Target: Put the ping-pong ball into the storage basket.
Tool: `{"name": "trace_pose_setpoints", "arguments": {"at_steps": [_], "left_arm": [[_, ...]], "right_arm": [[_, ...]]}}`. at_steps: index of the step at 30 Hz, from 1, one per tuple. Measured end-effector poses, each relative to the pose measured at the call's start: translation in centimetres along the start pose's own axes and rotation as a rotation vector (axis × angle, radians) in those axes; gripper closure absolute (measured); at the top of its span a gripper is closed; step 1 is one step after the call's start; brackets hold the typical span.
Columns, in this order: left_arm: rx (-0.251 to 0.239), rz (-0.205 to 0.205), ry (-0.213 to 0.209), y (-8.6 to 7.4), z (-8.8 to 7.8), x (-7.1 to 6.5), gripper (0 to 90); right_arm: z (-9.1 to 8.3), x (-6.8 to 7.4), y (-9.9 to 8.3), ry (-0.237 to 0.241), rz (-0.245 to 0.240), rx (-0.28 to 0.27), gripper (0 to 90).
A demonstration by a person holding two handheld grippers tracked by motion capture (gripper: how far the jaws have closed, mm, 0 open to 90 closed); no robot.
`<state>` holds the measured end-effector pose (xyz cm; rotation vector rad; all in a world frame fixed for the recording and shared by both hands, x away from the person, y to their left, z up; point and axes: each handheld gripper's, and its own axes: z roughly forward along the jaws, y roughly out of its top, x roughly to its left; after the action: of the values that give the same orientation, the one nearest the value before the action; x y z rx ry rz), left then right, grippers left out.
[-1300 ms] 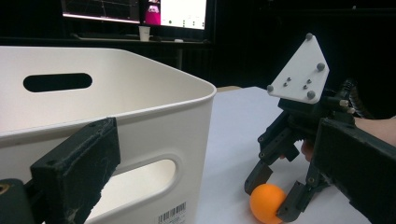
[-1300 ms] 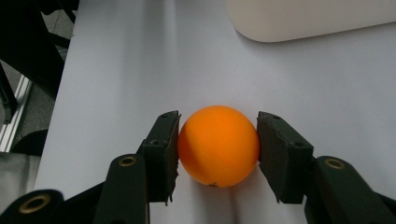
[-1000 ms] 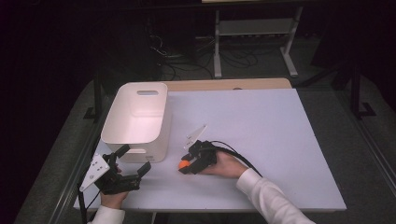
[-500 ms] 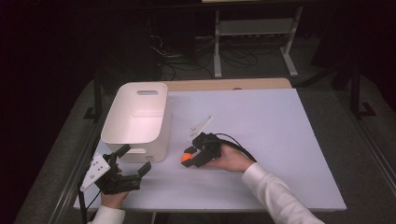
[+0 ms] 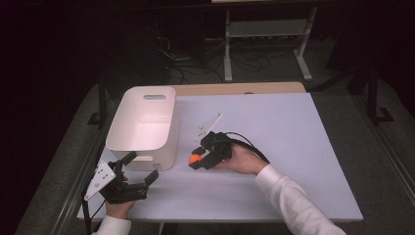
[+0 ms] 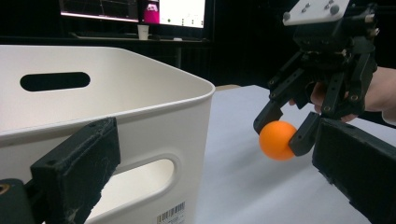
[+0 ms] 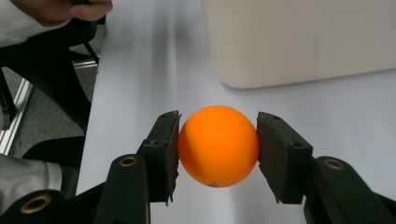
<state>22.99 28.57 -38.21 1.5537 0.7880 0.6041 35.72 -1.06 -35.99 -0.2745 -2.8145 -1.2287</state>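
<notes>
My right gripper (image 5: 196, 157) is shut on an orange ball (image 5: 195, 158) and holds it just off the white table (image 5: 293, 127), a short way right of the white bin's (image 5: 142, 122) near corner. Its own view has the ball (image 7: 218, 154) squeezed between both pads, the bin's wall (image 7: 299, 37) ahead. At the table's front left my left gripper (image 5: 143, 165) stands open, nothing in it, pointing at the bin's near end. Between its wide jaws in the left gripper view are the bin (image 6: 140, 93) and the ball (image 6: 278, 140).
A wooden strip (image 5: 240, 88) runs along the table's back edge. Behind it stand a metal shelf stand (image 5: 264, 29) and floor cables. The bin's inside looks bare. The table's right half lies open. Monitors (image 6: 177, 11) glow in the dark background.
My right gripper has carried the ball away from the person, closer to the bin's side. The left gripper has stayed put and open.
</notes>
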Motion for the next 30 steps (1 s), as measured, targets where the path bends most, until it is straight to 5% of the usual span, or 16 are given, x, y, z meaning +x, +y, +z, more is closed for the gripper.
{"name": "trace_pose_setpoints", "arguments": {"at_steps": [30], "left_arm": [[0.003,-0.010,-0.001,-0.1,0.1,-0.1,0.4]], "right_arm": [[-2.0,-0.2,3.1,-0.002,-0.048,-0.011,49.5]]}}
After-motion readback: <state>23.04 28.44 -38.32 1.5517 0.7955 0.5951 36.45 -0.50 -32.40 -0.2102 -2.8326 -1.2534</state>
